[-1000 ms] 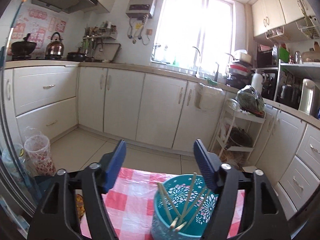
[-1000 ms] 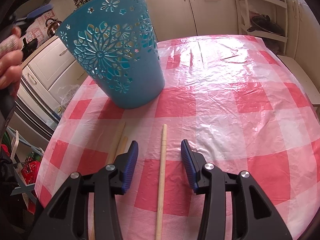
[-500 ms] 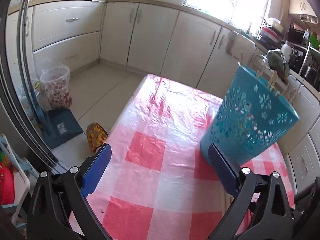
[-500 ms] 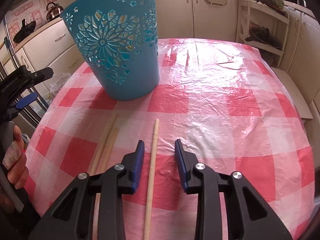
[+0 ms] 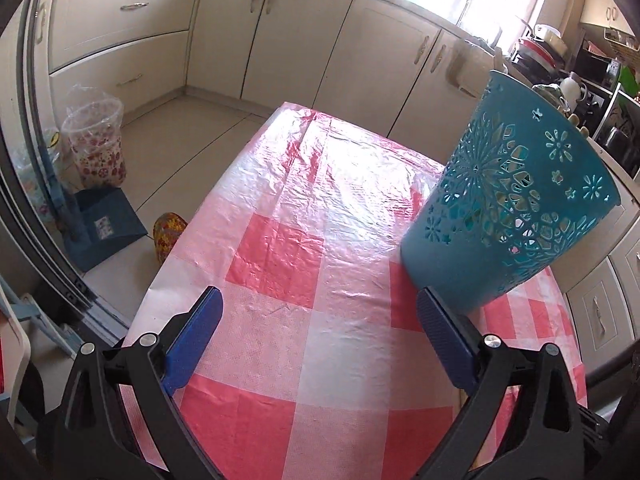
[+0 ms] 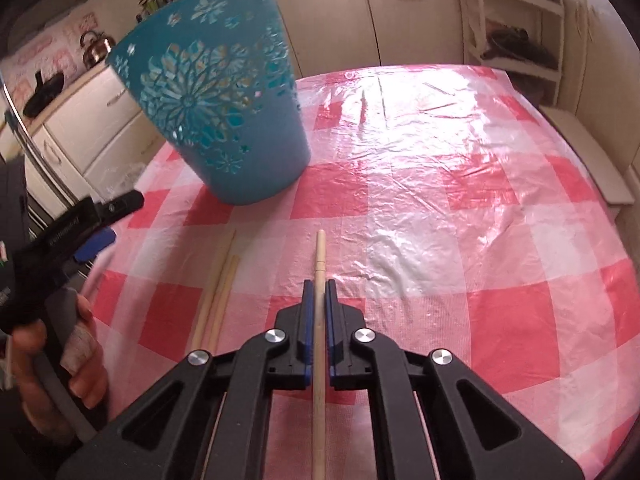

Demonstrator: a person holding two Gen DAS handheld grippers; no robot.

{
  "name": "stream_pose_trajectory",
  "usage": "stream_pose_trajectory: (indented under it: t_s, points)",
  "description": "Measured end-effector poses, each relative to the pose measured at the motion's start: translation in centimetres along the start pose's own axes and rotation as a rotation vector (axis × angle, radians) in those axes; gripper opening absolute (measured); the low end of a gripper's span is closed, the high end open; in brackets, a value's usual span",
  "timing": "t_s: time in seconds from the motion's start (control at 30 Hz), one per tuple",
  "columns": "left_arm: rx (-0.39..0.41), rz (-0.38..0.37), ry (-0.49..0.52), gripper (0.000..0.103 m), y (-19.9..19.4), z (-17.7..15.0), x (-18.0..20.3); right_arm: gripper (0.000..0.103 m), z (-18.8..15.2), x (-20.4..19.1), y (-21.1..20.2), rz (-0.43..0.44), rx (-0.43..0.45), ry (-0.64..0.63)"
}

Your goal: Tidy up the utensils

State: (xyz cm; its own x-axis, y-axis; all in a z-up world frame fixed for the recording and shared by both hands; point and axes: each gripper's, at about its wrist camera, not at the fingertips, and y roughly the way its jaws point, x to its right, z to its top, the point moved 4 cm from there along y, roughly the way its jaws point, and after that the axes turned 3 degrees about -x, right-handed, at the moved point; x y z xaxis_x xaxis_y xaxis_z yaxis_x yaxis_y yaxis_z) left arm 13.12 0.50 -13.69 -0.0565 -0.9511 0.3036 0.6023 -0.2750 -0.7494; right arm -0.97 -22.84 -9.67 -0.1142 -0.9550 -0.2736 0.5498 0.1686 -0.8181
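Observation:
My right gripper (image 6: 319, 285) is shut on a wooden chopstick (image 6: 320, 248), its jaws finishing their closing with both blue pads against the stick. The stick lies along the red-and-white checked tablecloth (image 6: 460, 220) and points toward the far side. Two more chopsticks (image 6: 220, 280) lie side by side to its left. A teal cut-out basket (image 6: 224, 120) stands upright beyond them, with stick tips showing at its rim. My left gripper (image 5: 318, 300) is open low over bare cloth. The basket (image 5: 500, 208) is just past its right finger.
A person's hand (image 6: 80, 340) holds the left gripper (image 6: 96, 224) at the table's left edge. Off the table's left side are a floral bin (image 5: 96, 140), a dark blue box (image 5: 104, 228) and a slipper (image 5: 168, 232). Cabinets and a white rack (image 6: 516, 20) stand behind.
The right jaws closed from either side onto the middle chopstick. The left gripper came down from above the basket to table level on its left, tilted downward, and its jaws widened.

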Motion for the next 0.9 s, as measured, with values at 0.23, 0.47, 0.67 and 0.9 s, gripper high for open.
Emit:
stream_pose_trajectory:
  t_s: [0.23,0.47,0.67,0.9]
  points:
    - [-0.004,-0.007,-0.002,0.093,0.1,0.0,0.1,0.006,1.2,0.3,-5.3,0.231,0.117,0.127]
    - [-0.013,-0.008,0.005,0.093,0.3,0.0,0.3,0.006,5.2,-2.4,-10.7,0.355,0.262,0.112]
    - [-0.010,-0.014,-0.004,0.093,0.3,0.0,0.3,0.006,11.5,-5.5,-15.8,0.388,0.466,0.058]
    - [-0.004,-0.026,-0.014,0.094,0.2,-0.1,0.2,0.006,18.8,-8.6,-15.7,0.239,0.740,0.050]
